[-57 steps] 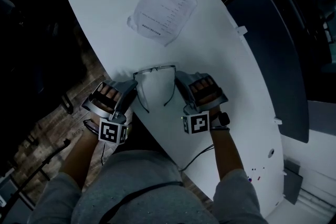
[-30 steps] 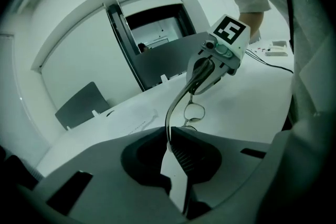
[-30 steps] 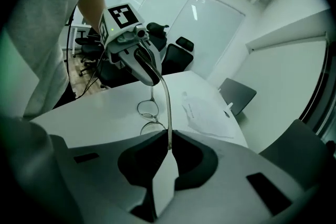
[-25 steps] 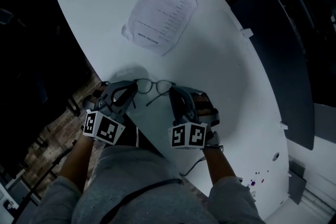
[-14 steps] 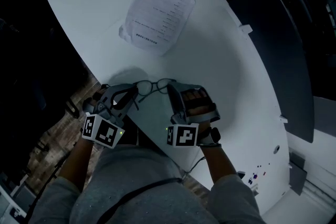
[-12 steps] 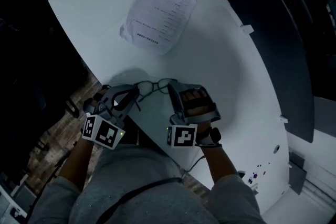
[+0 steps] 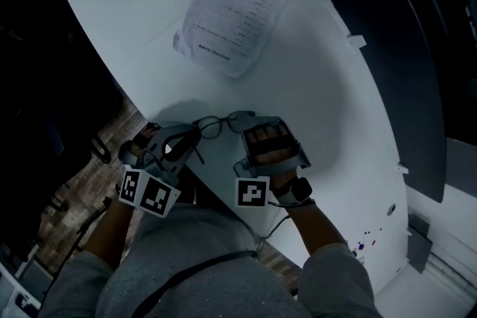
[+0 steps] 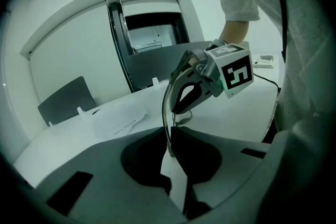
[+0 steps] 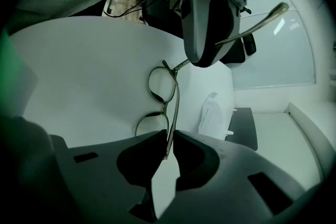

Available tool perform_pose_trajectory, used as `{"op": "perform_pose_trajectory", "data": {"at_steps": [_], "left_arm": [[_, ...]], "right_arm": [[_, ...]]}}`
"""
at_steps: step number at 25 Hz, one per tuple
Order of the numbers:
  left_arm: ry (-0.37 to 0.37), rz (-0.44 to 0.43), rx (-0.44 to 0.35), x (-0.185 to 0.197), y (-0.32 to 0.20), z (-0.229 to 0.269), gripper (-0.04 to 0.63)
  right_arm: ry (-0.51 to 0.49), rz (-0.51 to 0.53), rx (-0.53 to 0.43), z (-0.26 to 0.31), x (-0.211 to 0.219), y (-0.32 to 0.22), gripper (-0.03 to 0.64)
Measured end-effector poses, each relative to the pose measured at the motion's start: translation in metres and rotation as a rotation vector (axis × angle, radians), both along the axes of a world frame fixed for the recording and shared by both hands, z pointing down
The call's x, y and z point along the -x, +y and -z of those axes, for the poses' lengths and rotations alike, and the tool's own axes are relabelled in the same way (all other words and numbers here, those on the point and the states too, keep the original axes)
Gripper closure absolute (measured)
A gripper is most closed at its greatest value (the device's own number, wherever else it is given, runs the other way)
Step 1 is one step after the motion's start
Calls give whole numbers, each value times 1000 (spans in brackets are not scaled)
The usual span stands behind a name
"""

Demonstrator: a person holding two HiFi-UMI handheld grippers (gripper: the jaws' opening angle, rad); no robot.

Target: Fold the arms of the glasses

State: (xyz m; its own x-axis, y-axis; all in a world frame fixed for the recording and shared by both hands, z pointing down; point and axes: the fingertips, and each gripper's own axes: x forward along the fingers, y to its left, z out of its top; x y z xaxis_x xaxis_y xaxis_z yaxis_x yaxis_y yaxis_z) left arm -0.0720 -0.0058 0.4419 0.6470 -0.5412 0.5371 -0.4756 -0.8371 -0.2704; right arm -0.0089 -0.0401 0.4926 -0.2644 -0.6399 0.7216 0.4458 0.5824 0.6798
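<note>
Head view: our right hand has rolled since a second ago, with the glasses (image 7: 222,123) over the white table (image 7: 320,86). Left gripper view: left gripper (image 8: 169,136) clamped on one temple. Right gripper view: right gripper (image 9: 167,139) pinches the other temple, which lies along the lenses.

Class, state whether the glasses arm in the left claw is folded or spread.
Spread: the arm juts away from the lenses, through the left claw, its tip free.

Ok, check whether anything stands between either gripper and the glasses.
Nothing visible does. The left gripper and right gripper each have the thin metal of the glasses between their fingers. The paper sheet lies apart, farther along the table.
</note>
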Motion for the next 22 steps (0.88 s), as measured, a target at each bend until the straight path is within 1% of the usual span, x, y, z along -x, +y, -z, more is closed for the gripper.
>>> {"op": "perform_pose_trajectory", "data": {"at_steps": [4, 8, 14, 17, 20, 22], "left_arm": [[-26, -17, -16, 2, 0, -1, 560], [-70, -26, -39, 1, -2, -1, 560], [-155, -50, -73, -6, -11, -3, 554], [-198, -87, -94, -14, -13, -3, 548], [-238, -133, -118, -25, -13, -4, 545], [-280, -173, -141, -32, -12, -5, 545]], "right_arm": [[12, -3, -7, -1, 2, 1, 568], [-4, -53, 26, -2, -2, 7, 566], [-48, -188, 93, -3, -11, 20, 558], [-61, -251, 120, -3, -19, 27, 555], [-94, -317, 133, 0, -27, 33, 555], [-114, -356, 135, 1, -31, 36, 555]]}}
